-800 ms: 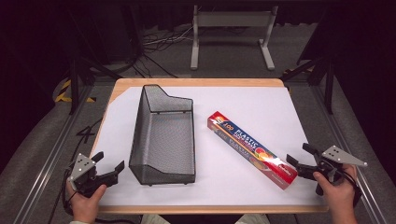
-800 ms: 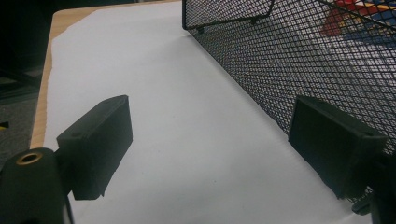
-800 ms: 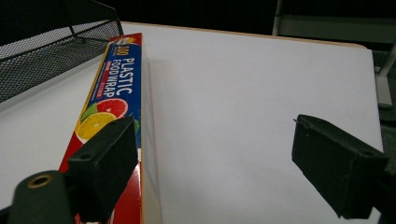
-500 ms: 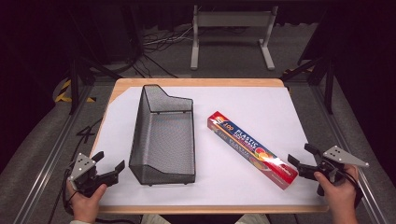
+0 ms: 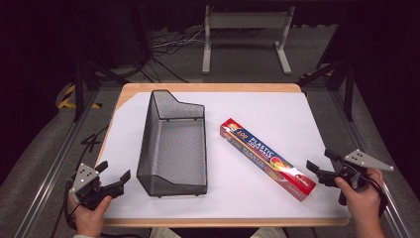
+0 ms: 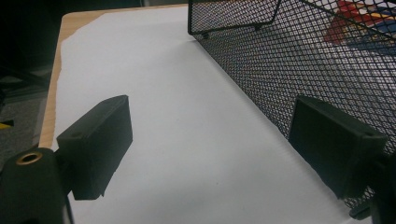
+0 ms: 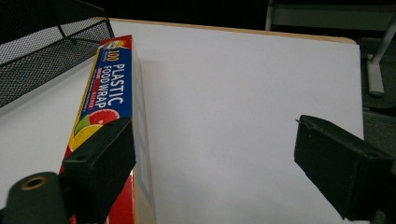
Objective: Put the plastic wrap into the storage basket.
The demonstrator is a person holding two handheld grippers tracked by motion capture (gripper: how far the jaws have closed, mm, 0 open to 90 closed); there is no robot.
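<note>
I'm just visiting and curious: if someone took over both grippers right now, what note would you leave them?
Left gripper: open, holding nothing, beside the near left corner of the wire mesh basket.
Right gripper: open, holding nothing, at the near end of the plastic wrap box.
The box lies flat on the white sheet, right of the basket, which has nothing in it.
Done: nothing is grasped yet.
Left: probably grip the box and put it in the basket.

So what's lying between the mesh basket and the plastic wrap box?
Nothing: in the high view, bare white paper separates the mesh basket from the plastic wrap box.
</note>
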